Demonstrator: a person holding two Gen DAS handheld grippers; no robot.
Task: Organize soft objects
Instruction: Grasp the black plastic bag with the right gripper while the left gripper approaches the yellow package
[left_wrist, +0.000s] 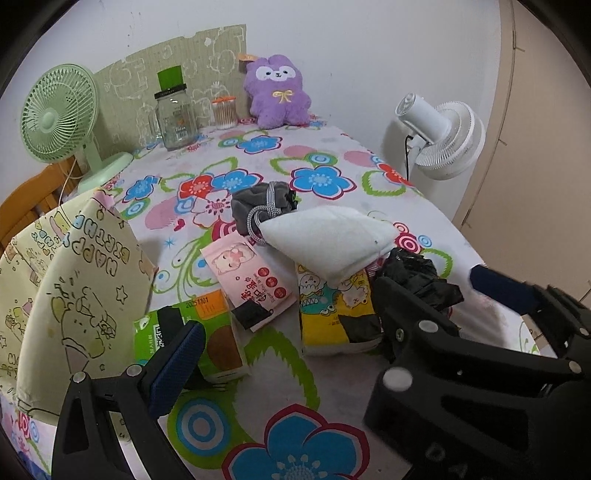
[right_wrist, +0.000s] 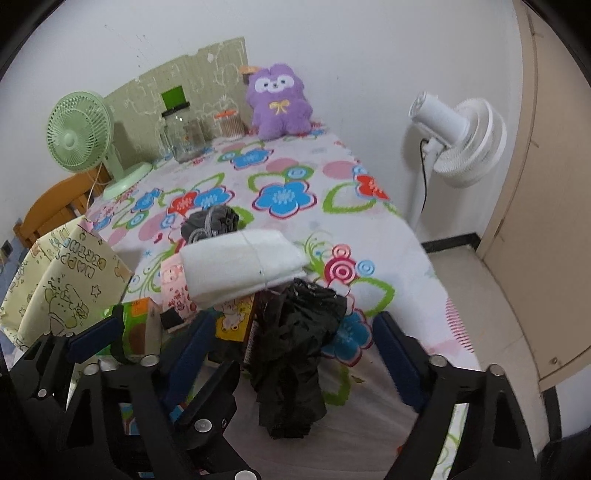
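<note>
A pile lies mid-table: a folded white cloth (left_wrist: 328, 240) (right_wrist: 240, 262), a grey drawstring pouch (left_wrist: 264, 205) (right_wrist: 210, 221), a crumpled black plastic bag (left_wrist: 417, 277) (right_wrist: 291, 354), a pink tissue pack (left_wrist: 247, 273) (right_wrist: 175, 286), a yellow pack (left_wrist: 332, 314) (right_wrist: 232, 317) and a green pack (left_wrist: 192, 332) (right_wrist: 135, 325). A purple plush (left_wrist: 277, 92) (right_wrist: 279, 101) sits at the far edge. My left gripper (left_wrist: 332, 314) is open over the packs. My right gripper (right_wrist: 291, 354) is open, its fingers astride the black bag. The left gripper also shows in the right wrist view (right_wrist: 147, 339).
A "Happy Birthday" gift bag (left_wrist: 70, 288) (right_wrist: 62, 277) stands at the left. A green fan (left_wrist: 59, 114) (right_wrist: 79, 133), a glass jar (left_wrist: 175, 118) and a cotton-swab jar (left_wrist: 225, 112) stand at the back. A white fan (left_wrist: 443, 136) (right_wrist: 461, 144) stands beside the floral-clothed table (left_wrist: 314, 369).
</note>
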